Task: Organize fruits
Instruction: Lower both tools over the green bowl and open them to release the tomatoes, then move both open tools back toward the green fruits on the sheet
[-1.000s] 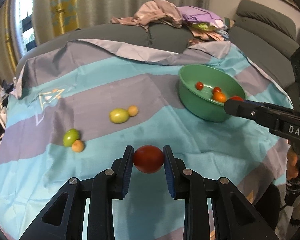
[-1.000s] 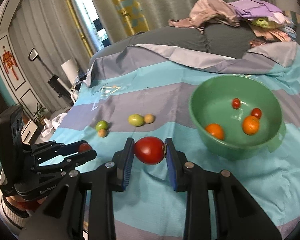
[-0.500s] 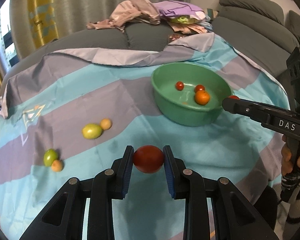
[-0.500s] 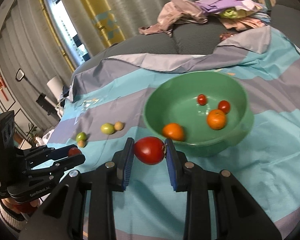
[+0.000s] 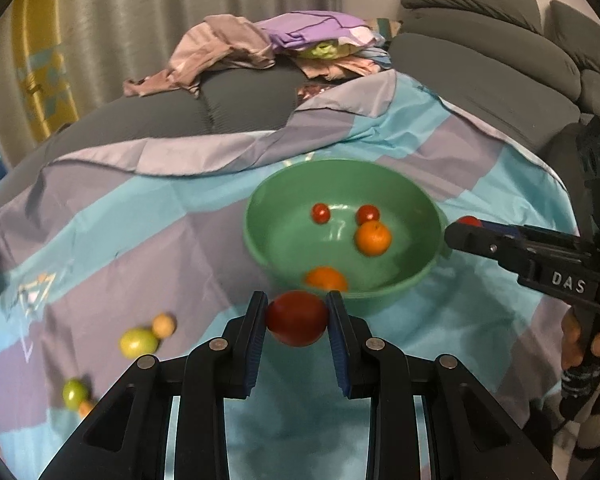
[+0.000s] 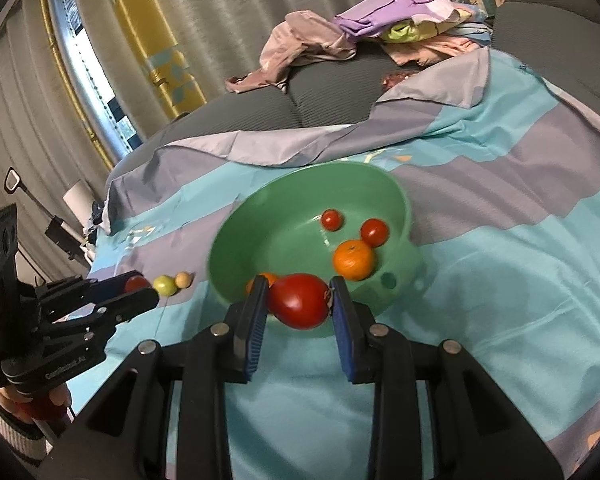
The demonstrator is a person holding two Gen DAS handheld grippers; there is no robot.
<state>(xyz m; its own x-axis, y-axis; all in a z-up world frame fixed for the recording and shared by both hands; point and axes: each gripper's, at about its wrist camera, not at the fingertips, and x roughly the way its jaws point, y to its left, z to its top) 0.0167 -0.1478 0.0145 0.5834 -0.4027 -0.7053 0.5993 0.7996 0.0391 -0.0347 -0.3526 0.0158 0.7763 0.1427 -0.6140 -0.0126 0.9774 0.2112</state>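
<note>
Living-room setting: grey ribbed sofa (image 5: 236, 108) draped with a striped turquoise-and-lilac satin sheet (image 5: 148, 232), a heap of pink and purple crumpled clothing (image 5: 276, 44) on the back cushions, grey curtains behind. Receptacle: one round green plastic bowl (image 5: 428, 208) standing on the sheet. Contents already in the bowl, counted from both views: two small red cherry tomatoes (image 5: 321, 213), two orange mandarins (image 5: 373, 238); four pieces stowed. In transit, item one: large red tomato (image 5: 297, 317), clamped between the blue pads of the left hand-held gripper (image 5: 297, 320), jaws closed to the fruit's width, held near the bowl's front rim; whether it is over the rim cannot be told. In transit, item two: pointed glossy red tomato (image 6: 299, 300), pinched likewise by the right hand-held gripper (image 6: 300, 304), just at the bowl's near wall. Outstanding on the sheet, well apart from the bowl to its left: a yellow-green round fruit (image 5: 138, 343) touching a small tan round fruit (image 5: 164, 325), and farther out a smaller green fruit (image 5: 75, 394) beside another small orange-tan one (image 5: 85, 409), partly at the frame edge. Assessment: roughly half done; two drops pending, four pieces uncollected.
</note>
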